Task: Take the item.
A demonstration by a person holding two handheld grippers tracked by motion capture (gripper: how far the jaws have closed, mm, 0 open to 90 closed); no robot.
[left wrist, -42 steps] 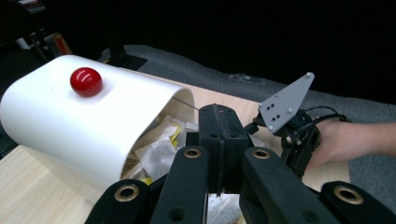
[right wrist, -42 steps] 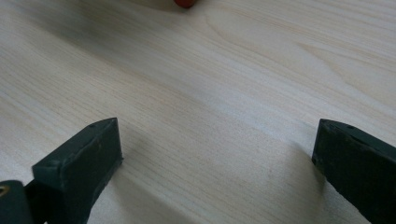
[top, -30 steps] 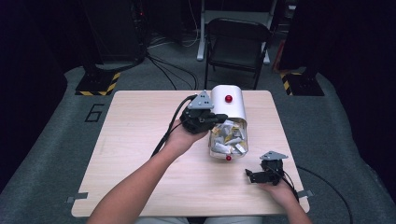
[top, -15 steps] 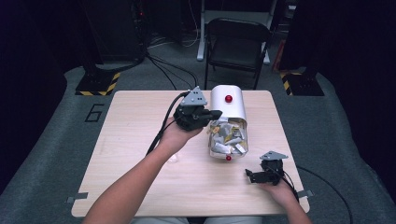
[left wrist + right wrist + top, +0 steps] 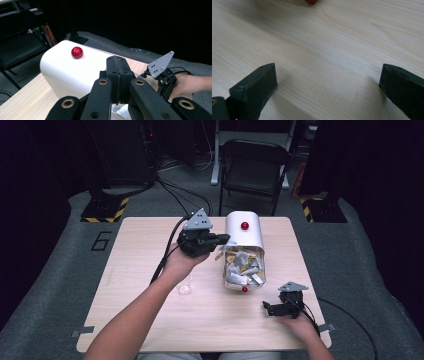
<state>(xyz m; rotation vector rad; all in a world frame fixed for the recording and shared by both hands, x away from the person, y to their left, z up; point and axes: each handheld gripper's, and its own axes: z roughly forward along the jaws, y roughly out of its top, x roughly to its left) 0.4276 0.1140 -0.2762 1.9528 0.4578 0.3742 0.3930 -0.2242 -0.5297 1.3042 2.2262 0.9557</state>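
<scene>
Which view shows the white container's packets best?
The high view: the packets fill the clear front of the white container. The left gripper view has its white back with the shut jaws over the contents. The right gripper view catches just a red knob.

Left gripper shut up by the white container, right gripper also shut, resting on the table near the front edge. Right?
Not quite. The right gripper is open: the right gripper view shows its jaws wide apart over bare table. The left gripper is shut by the white container, as you said.
</scene>
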